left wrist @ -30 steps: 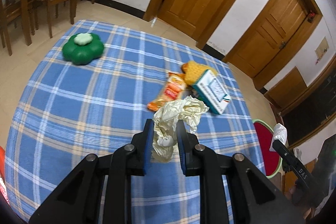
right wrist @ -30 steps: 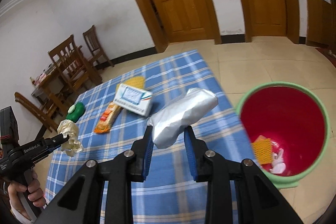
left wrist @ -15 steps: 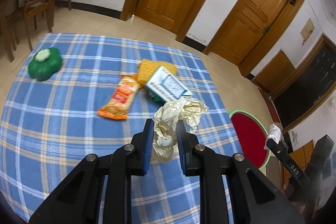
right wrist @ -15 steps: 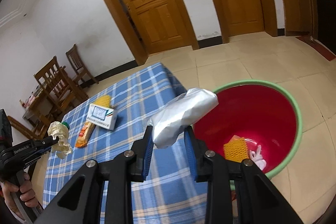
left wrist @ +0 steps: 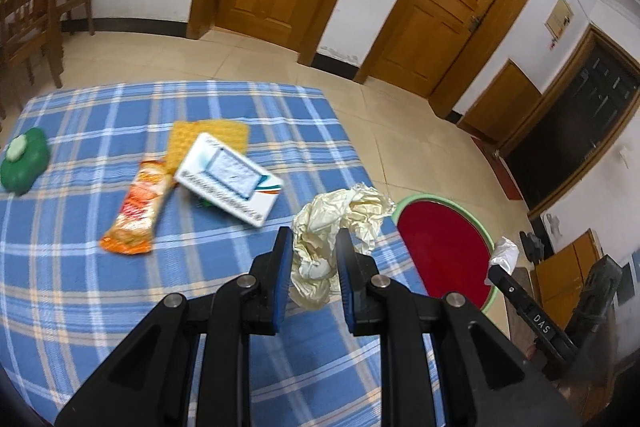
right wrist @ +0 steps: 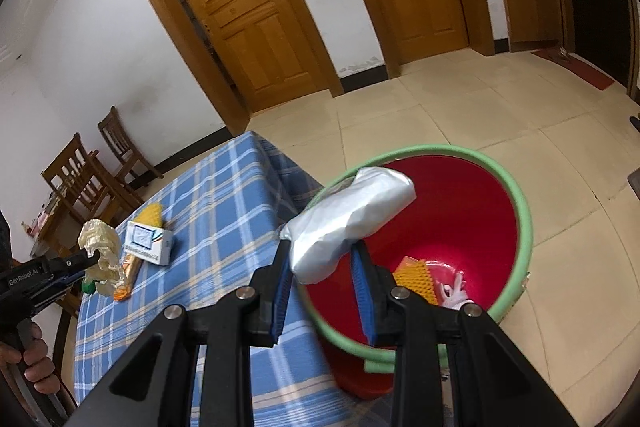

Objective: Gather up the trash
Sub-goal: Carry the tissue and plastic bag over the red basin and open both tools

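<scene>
My left gripper is shut on a crumpled cream paper wad, held above the blue checked tablecloth near its right edge. My right gripper is shut on a silver foil bag, held over the near rim of the red bin with a green rim. The bin stands on the floor beside the table. Inside it lie an orange-yellow piece and a pale scrap. The left gripper with its wad shows at the left of the right wrist view.
On the cloth lie an orange snack wrapper, a white and teal box on a yellow mat, and a green flower-shaped object. Wooden chairs stand behind the table. Two wooden doors face the tiled floor.
Both grippers have swung to the right toward the bin with their loads still held. The right gripper's foil bag went from over the cloth to over the bin's rim.
</scene>
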`<control>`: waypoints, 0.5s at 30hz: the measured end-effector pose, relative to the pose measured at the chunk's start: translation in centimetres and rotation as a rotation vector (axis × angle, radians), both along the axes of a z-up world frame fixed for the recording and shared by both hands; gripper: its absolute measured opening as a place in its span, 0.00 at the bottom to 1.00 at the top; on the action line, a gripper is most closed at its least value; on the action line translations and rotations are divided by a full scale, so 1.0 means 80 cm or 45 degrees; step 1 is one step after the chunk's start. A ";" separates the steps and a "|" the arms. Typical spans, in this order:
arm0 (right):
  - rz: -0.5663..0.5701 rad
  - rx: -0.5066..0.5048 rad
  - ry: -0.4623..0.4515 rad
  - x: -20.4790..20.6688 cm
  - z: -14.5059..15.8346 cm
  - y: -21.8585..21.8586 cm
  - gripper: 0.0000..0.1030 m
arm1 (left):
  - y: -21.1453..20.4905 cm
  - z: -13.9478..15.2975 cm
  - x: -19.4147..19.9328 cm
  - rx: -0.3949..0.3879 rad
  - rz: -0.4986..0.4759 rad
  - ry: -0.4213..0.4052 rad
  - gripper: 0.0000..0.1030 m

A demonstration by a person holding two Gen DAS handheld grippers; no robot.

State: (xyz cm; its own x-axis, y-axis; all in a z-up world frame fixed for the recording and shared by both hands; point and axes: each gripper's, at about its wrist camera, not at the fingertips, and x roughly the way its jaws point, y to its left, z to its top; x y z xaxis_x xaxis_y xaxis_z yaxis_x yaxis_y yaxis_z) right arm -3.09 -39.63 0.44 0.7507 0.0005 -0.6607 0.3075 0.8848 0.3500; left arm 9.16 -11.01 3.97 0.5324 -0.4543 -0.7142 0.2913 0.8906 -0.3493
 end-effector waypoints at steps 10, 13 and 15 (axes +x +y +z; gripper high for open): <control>-0.058 0.014 0.041 -0.004 -0.023 -0.033 0.31 | -0.063 -0.012 0.017 0.038 -0.117 0.027 0.21; -0.070 0.018 0.056 -0.002 -0.030 -0.041 0.31 | -0.081 -0.018 0.022 0.048 -0.156 0.040 0.21; -0.077 0.022 0.067 -0.002 -0.035 -0.044 0.31 | -0.095 -0.020 0.023 0.057 -0.191 0.038 0.21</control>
